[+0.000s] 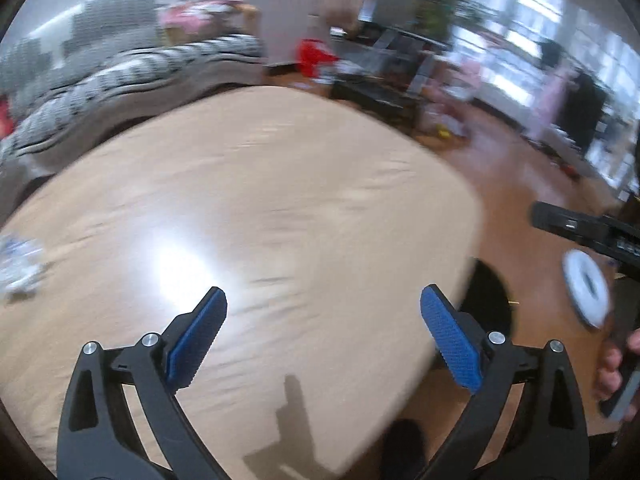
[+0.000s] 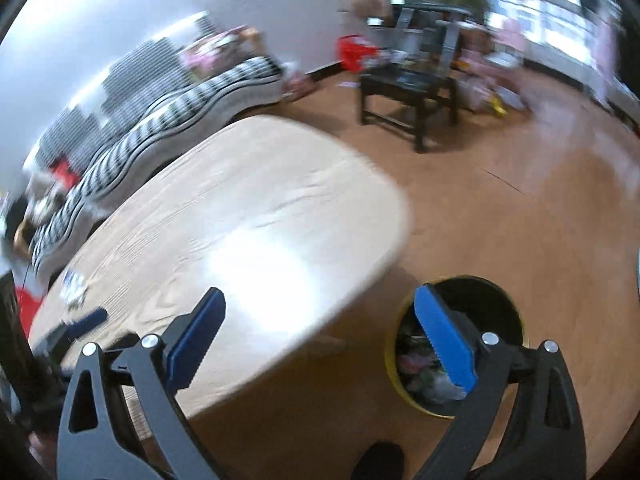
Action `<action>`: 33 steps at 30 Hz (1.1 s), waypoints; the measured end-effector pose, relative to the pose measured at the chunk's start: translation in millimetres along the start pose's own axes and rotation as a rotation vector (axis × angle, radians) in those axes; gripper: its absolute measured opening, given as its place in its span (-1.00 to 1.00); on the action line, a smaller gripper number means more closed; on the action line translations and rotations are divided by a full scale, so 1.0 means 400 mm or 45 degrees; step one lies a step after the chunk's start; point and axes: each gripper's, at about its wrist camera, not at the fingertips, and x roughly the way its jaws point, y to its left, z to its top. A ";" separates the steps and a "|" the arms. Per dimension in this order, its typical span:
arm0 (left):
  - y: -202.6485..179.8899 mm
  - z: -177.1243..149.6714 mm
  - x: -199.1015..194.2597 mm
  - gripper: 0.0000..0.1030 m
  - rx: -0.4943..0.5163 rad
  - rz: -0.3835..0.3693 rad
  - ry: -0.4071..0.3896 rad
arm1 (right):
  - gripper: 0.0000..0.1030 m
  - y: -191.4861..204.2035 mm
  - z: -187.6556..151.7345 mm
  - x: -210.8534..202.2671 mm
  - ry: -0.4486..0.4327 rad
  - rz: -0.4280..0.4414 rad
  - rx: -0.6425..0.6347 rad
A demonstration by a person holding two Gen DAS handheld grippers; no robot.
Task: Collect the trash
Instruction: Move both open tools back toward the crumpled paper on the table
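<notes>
Crumpled wrapper (image 1: 20, 266) lies far left on the table (image 1: 280, 184), well apart from the released, empty left gripper (image 1: 323, 312). Right gripper (image 2: 320, 312), also released and empty, hangs near the yellow-rimmed bin (image 2: 394, 376) holding trash.

The left gripper (image 1: 323, 300) and right gripper (image 2: 320, 300) are showing the same build: black plastic arms with triangular cut-outs, silver round-headed screws at the pivots, and bright blue ribbed pads (image 1: 448, 340) with sawtooth edges lining the jaws.

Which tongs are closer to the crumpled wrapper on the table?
Left. The left tongs hang over the table with the crumpled wrapper off to their left; the right tongs sit by the trash bin, farther away.
</notes>
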 end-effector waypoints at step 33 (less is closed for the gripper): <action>0.840 -0.041 0.032 0.87 -0.523 0.442 0.011 | 0.80 0.776 -0.128 0.232 0.240 0.321 -0.572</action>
